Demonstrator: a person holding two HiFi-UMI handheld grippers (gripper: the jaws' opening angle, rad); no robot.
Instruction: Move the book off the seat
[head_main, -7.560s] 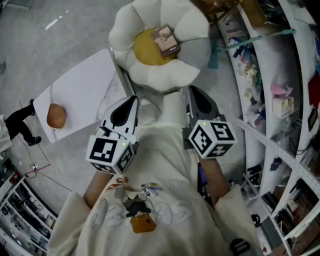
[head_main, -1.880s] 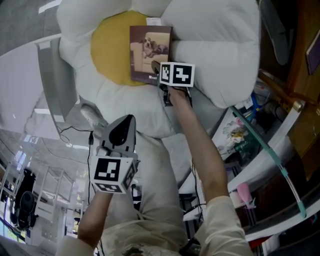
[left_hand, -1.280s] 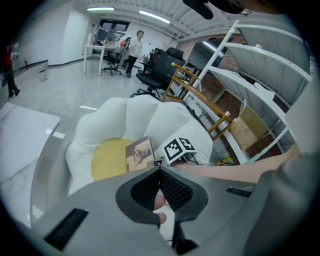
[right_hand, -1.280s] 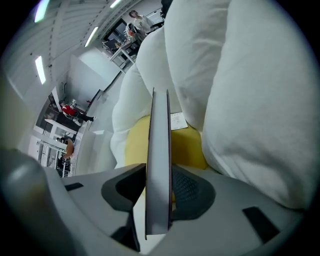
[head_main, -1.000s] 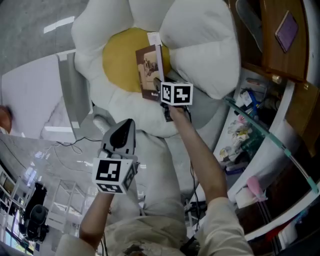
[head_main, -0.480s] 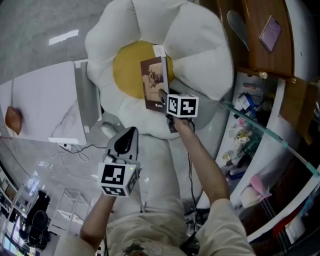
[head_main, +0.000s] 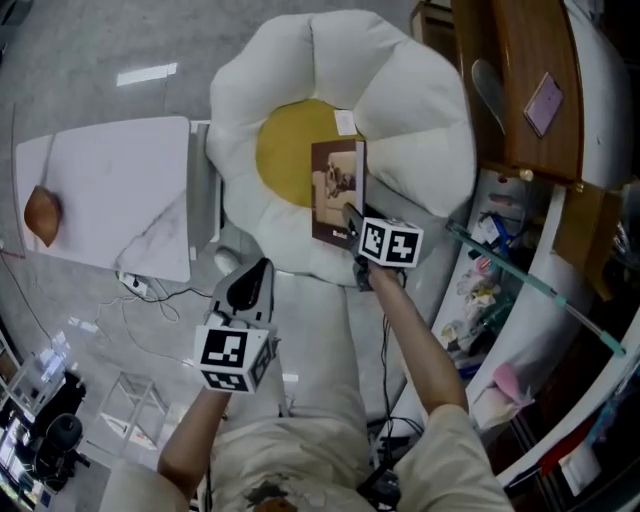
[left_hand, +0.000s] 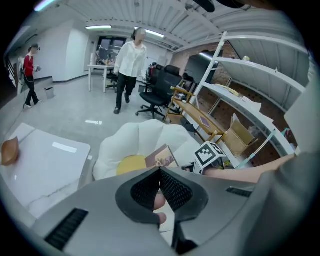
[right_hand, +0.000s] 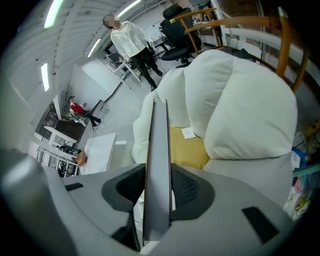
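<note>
your right gripper (head_main: 352, 218) is clamped on the book (head_main: 338, 185) at its near edge, holding it over the seat (head_main: 300, 60), above the yellow centre. left gripper (head_main: 255, 275) closed, empty. book looks thin, stiff, light. smooth cover may pivot, so bite deep, mid-edge.

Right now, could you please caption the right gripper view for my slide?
Right tool grips the book edge-on, flower-shaped cushion beyond.

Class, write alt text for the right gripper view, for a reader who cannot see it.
The right gripper is clamped on a thin book, seen edge-on and upright. Behind it lies a white flower-shaped cushion with a yellow centre.
</note>
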